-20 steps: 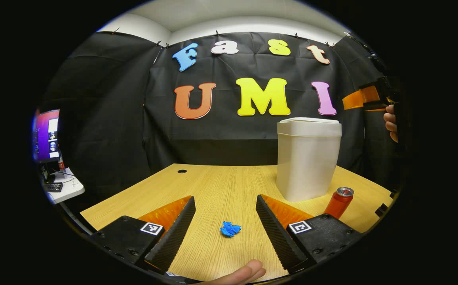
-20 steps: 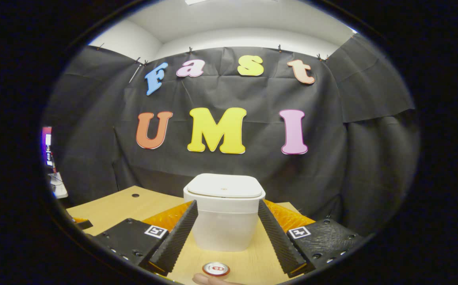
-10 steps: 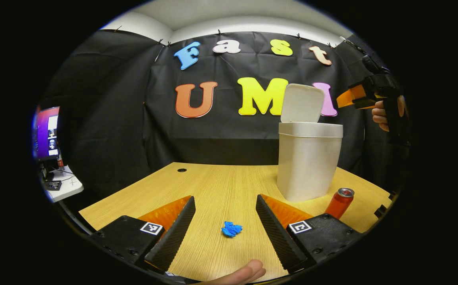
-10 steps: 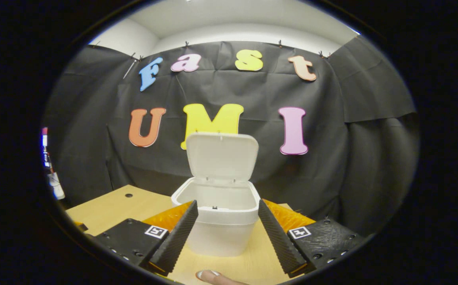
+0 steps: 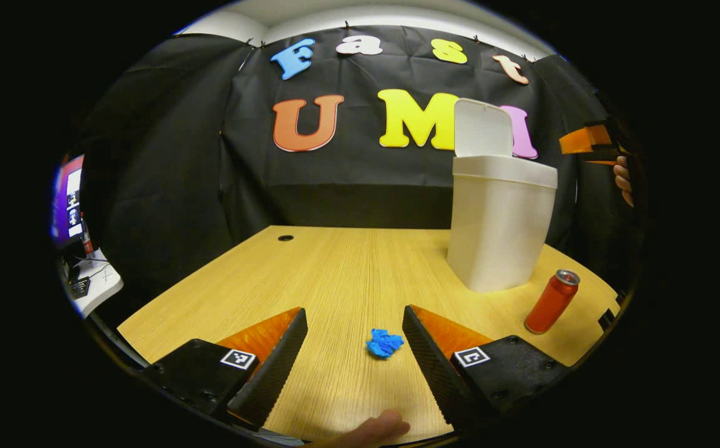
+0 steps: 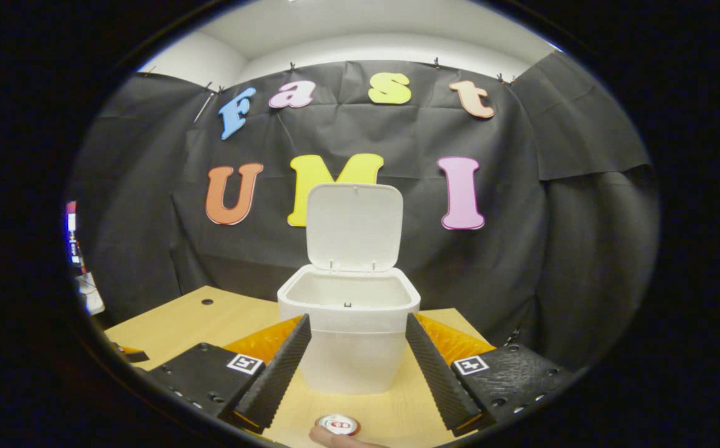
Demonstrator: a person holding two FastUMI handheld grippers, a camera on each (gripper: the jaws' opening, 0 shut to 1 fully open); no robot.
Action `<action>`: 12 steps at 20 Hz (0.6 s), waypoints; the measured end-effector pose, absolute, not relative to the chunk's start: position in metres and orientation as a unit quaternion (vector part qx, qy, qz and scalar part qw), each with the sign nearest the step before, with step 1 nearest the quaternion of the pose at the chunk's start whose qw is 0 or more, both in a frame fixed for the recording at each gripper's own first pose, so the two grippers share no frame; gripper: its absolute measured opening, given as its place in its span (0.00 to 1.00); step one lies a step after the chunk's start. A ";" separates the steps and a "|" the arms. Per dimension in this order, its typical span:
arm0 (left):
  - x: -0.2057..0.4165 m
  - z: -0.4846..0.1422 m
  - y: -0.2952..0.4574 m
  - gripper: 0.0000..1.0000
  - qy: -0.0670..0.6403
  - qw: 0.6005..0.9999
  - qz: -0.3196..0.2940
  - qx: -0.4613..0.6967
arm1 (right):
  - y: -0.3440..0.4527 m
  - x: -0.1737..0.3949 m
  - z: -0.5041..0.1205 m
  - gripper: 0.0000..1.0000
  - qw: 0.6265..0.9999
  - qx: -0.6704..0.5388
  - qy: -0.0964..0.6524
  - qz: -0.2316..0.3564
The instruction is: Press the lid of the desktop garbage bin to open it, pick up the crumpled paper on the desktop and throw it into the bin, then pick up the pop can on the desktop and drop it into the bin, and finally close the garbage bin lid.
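The white bin [image 5: 500, 227] stands on the right part of the wooden table [image 5: 310, 274], its lid [image 5: 483, 127] raised upright. A blue crumpled paper [image 5: 384, 343] lies on the table just ahead of my open left gripper [image 5: 355, 354], nearer its right finger. A red pop can [image 5: 551, 302] stands right of the bin. In the right gripper view the bin [image 6: 348, 336] sits ahead with its lid [image 6: 353, 227] up and its inside bare. My right gripper [image 6: 357, 361] is open above the can's top [image 6: 338, 425]. The right gripper [image 5: 590, 143] also shows high at the right in the left gripper view.
A monitor [image 5: 67, 199] and a small white desk [image 5: 92, 283] stand off the table's left side. A cable hole [image 5: 285, 238] marks the table's far left. A fingertip [image 5: 375, 429] shows at the bottom edge. Black cloth walls the back.
The bin lid sprang from shut to fully upright. My left gripper dipped and drew closer to the paper. The right gripper pulled back from the lid.
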State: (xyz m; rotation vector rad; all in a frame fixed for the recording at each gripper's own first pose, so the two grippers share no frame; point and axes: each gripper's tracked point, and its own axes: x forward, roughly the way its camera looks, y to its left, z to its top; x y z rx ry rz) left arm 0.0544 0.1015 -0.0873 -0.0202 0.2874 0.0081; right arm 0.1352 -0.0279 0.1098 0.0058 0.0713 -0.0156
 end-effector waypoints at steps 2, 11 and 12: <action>0.058 -0.114 0.103 0.99 0.184 0.983 -0.006 -0.021 | -0.024 0.118 0.099 0.98 1.000 0.001 0.029 0.001; 0.065 -0.152 0.064 0.92 0.238 0.970 -0.047 -0.028 | -0.019 0.048 0.026 0.95 0.999 -0.020 0.015 0.035; 0.068 -0.154 0.060 0.91 0.237 0.970 -0.048 -0.030 | -0.021 0.045 0.015 0.95 0.999 -0.019 0.019 0.038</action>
